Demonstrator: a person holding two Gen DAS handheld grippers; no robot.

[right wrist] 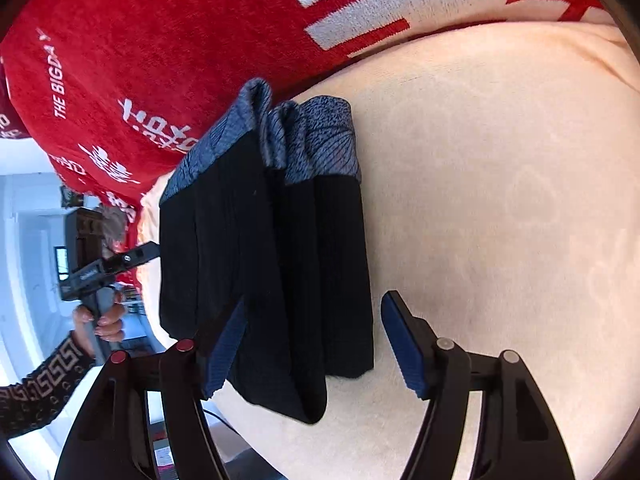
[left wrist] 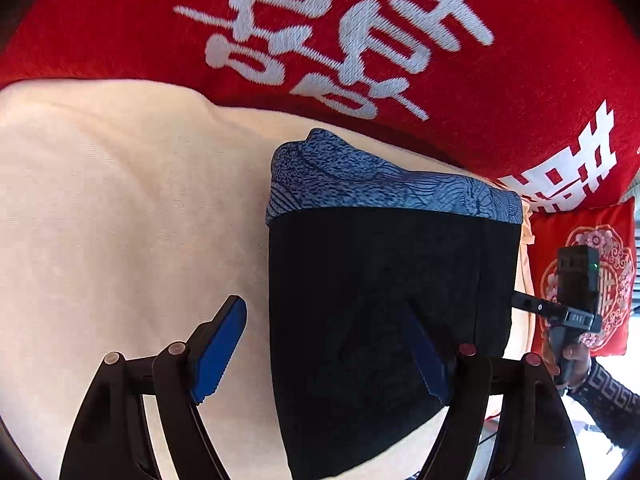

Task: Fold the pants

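Cream padded cushion point(left wrist: 120, 208) sat against red plush blanket point(left wrist: 120, 32). Folded black pants with blue patterned cuffs point(left wrist: 380, 300) lay on cushion. Left tool point(left wrist: 326, 346) and right tool point(right wrist: 314, 344) both spread wide, straddling pants' edges, gripping nothing.

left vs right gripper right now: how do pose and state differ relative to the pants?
Left gripper: it straddles one side edge of the pants, one pad over cream cushion, the other over black cloth.
Right gripper: it straddles the opposite side edge, mirrored, from the other end.
Shared: both are wide open and grip nothing; the pants lie folded, patterned blue band toward the red blanket.
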